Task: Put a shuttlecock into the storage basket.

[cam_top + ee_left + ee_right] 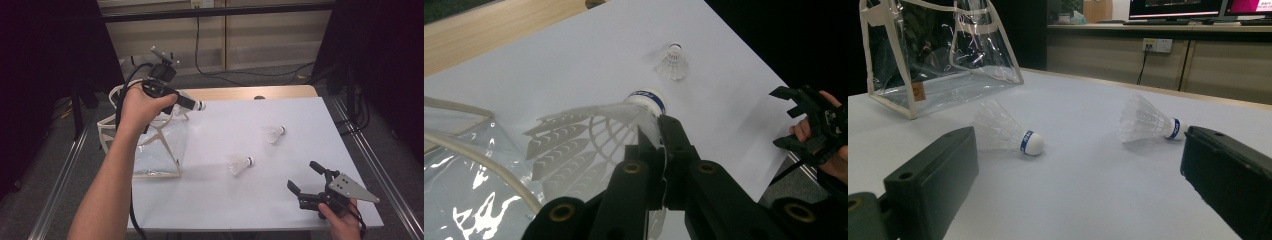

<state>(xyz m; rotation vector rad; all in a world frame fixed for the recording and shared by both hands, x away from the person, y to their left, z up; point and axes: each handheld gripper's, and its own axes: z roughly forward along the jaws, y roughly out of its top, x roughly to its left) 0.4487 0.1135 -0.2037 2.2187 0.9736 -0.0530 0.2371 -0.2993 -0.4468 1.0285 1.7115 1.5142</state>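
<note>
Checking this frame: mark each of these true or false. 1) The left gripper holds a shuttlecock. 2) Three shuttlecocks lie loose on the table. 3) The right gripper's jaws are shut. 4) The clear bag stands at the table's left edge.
1) True: the left gripper is shut on a shuttlecock, pinching its skirt.
2) False: two lie loose, the near shuttlecock and the far shuttlecock.
3) False: the right gripper stands open, with nothing between its jaws.
4) True: the clear bag stands at the left edge of the table.
</note>
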